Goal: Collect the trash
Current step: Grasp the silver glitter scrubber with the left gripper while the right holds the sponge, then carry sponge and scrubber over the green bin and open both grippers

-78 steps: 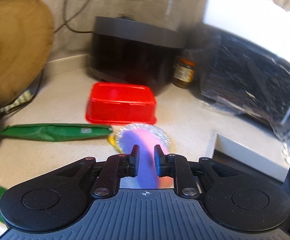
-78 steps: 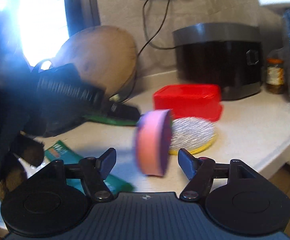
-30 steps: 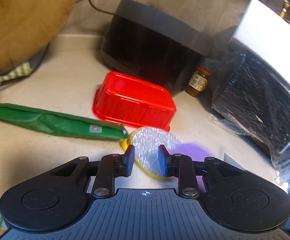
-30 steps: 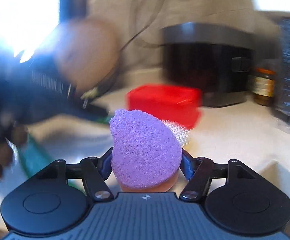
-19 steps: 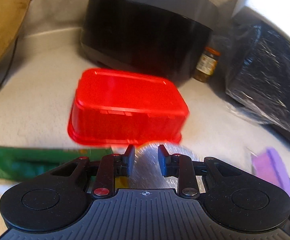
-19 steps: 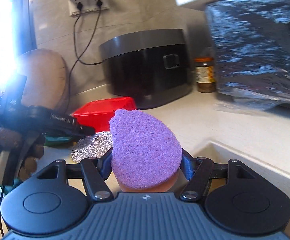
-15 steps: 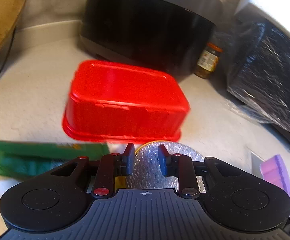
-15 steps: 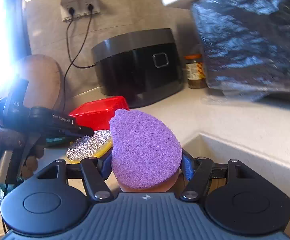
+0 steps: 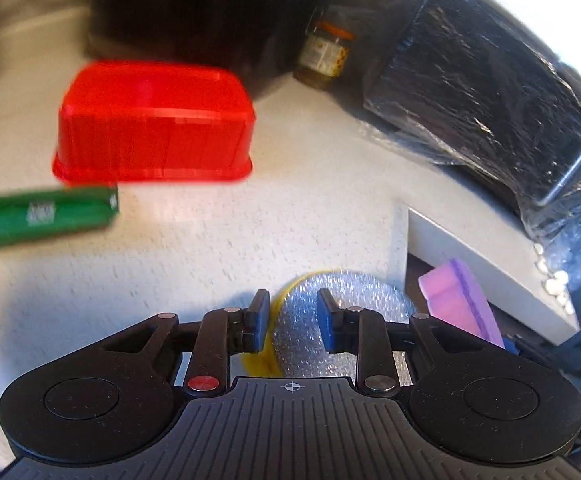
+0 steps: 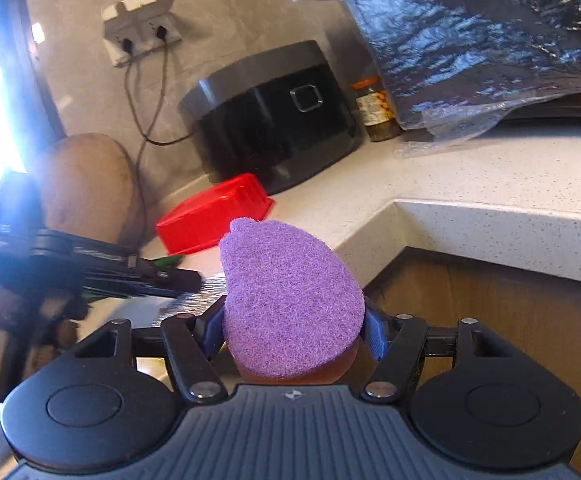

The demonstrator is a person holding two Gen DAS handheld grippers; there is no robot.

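Observation:
My right gripper [image 10: 292, 332] is shut on a purple-topped sponge [image 10: 290, 296] with an orange-pink body, held just off the counter's inner corner. That sponge [image 9: 458, 300] also shows at the lower right of the left wrist view. My left gripper [image 9: 293, 320] is shut on a silver scouring pad [image 9: 302, 328] with a yellow backing, held low over the counter edge. The pad [image 10: 194, 296] hangs under the left gripper's fingers [image 10: 158, 276]. On the counter lie a red plastic container [image 9: 154, 124], upside down, and a green wrapper [image 9: 42, 216].
A black cooker [image 10: 274, 120], a jar [image 10: 374, 108] and a plastic-wrapped black appliance [image 10: 490, 28] stand at the back of the speckled white counter [image 9: 210, 248]. A round wooden board [image 10: 86, 184] leans on the wall at left. A wooden cabinet front [image 10: 490, 320] lies below the counter edge.
The sponge passed from the left gripper into the right, which shut on it and swung off the counter edge. The left gripper took the silver pad and carried it away from the red container.

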